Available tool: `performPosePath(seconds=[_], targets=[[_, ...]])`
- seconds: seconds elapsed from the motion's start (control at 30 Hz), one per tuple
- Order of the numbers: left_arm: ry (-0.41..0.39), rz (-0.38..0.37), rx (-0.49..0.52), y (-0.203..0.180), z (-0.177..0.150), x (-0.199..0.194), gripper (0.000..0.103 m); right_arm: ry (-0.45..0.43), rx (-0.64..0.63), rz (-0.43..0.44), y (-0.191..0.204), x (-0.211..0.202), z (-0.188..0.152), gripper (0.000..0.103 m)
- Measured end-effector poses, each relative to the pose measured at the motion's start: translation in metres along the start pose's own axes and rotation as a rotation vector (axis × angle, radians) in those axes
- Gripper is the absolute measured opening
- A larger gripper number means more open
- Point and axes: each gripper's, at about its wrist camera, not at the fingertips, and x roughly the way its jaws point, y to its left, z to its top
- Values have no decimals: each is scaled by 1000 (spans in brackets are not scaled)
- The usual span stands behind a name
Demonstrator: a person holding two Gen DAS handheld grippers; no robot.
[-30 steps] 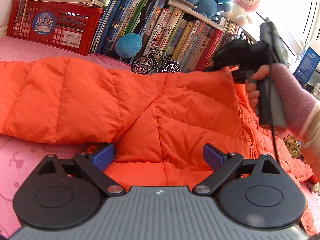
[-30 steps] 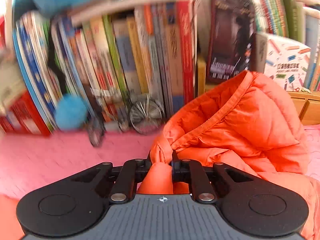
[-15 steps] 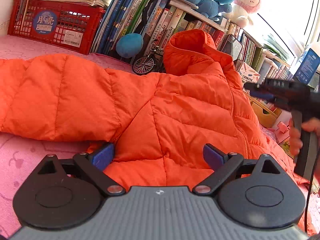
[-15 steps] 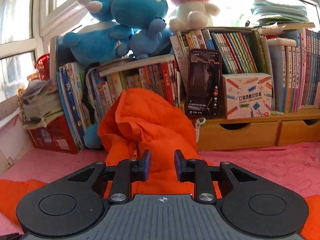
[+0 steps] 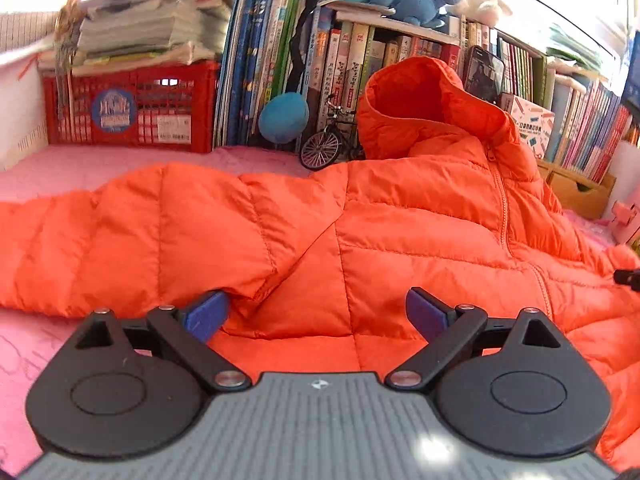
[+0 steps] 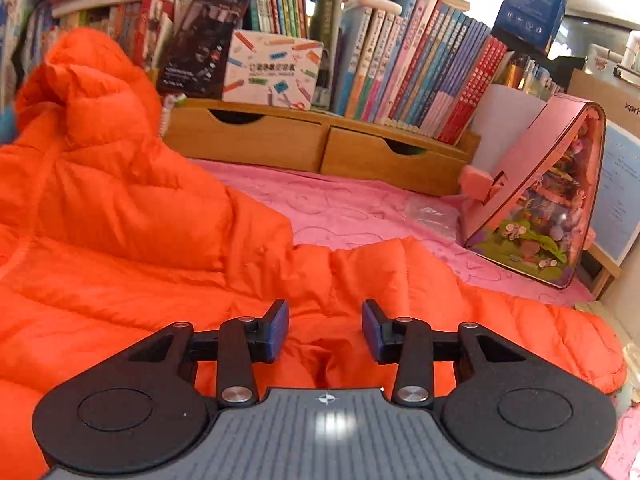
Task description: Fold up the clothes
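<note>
In the left wrist view, the orange puffer jacket (image 5: 400, 248) lies spread across the pink quilted cover (image 5: 80, 168), filling the middle of the frame, with one sleeve (image 5: 132, 240) stretching to the left edge and the hood (image 5: 424, 108) propped up at upper centre against a row of books (image 5: 352, 64). The left gripper (image 5: 316, 312) sits at the bottom centre, released, its blue pads wide apart above the jacket's lower front and pressing on nothing. A red crate (image 5: 132, 112) stands at upper left, and a small model bicycle (image 5: 328, 140) just left of the hood. In the right wrist view, the jacket fills the left and lower centre, its hood (image 6: 80, 80) rising at upper left and its other sleeve (image 6: 520, 328) running to the lower right. The right gripper (image 6: 325, 330) at bottom centre has just been opening; its pads stand apart over rumpled fabric, gripping none of it. Wooden drawers (image 6: 320, 144) run across the upper middle, and a pink case (image 6: 552, 184) leans at right.
</note>
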Motion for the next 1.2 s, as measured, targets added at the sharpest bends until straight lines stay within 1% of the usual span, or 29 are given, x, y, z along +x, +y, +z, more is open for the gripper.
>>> performPosePath(seconds=[0.03,0.07,0.17,0.2,0.23,0.27,0.3,0.33,0.4,0.43,0.5,0.57,0.6,0.67,0.7,0.73,0.83,0.87,1.03,1.07,1.1,1.13,1.17,1.2], targets=[[-9,6,36,-6,-1,-5,97,-31,8,65,2,-16,-4,57],[-12,5,71,-12,-3,-11,97,-59,-4,130,6,-32,-9,64],[-4,24,177,-23,-15,-23,99,-136,-96,326,28,-80,-29,78],[10,44,206,-23,-21,-25,99,-142,-124,368,35,-90,-37,78],[28,72,229,-22,-27,-28,99,-124,-150,387,40,-95,-46,78],[46,100,252,-20,-33,-30,99,-100,-171,397,44,-97,-54,78],[53,123,262,-17,-38,-36,99,-73,-197,386,45,-99,-64,78],[48,145,256,-10,-41,-44,99,-55,-212,354,42,-101,-72,78],[40,189,244,4,-48,-62,99,-44,-164,279,24,-105,-80,78],[41,187,233,13,-54,-73,99,-43,-131,239,11,-108,-84,78],[48,137,197,32,-65,-94,99,-54,-85,159,-15,-118,-92,78],[64,73,161,48,-75,-114,99,-70,-70,146,-40,-136,-108,78],[84,19,142,52,-78,-121,99,-70,-60,158,-50,-144,-116,78],[124,-88,107,58,-82,-133,100,-55,-27,213,-63,-159,-129,78],[138,-132,96,58,-82,-134,100,-51,-13,237,-68,-165,-134,78],[142,-159,88,56,-82,-132,102,-53,-4,254,-69,-169,-137,78],[153,-210,58,50,-79,-117,103,-58,47,317,-69,-168,-138,78],[168,-212,41,48,-78,-109,103,-54,65,331,-68,-165,-138,78],[154,-221,22,41,-74,-92,102,-10,119,381,-59,-140,-135,79],[140,-220,12,41,-75,-91,101,-10,142,385,-58,-136,-135,78],[122,-214,-8,41,-76,-91,93,-12,165,383,-59,-134,-135,73],[103,-203,-31,41,-77,-91,78,-6,180,381,-59,-133,-133,66],[89,-186,-54,41,-77,-92,67,5,197,387,-59,-131,-131,52],[85,-172,-75,41,-77,-92,49,20,218,406,-60,-130,-129,42]])
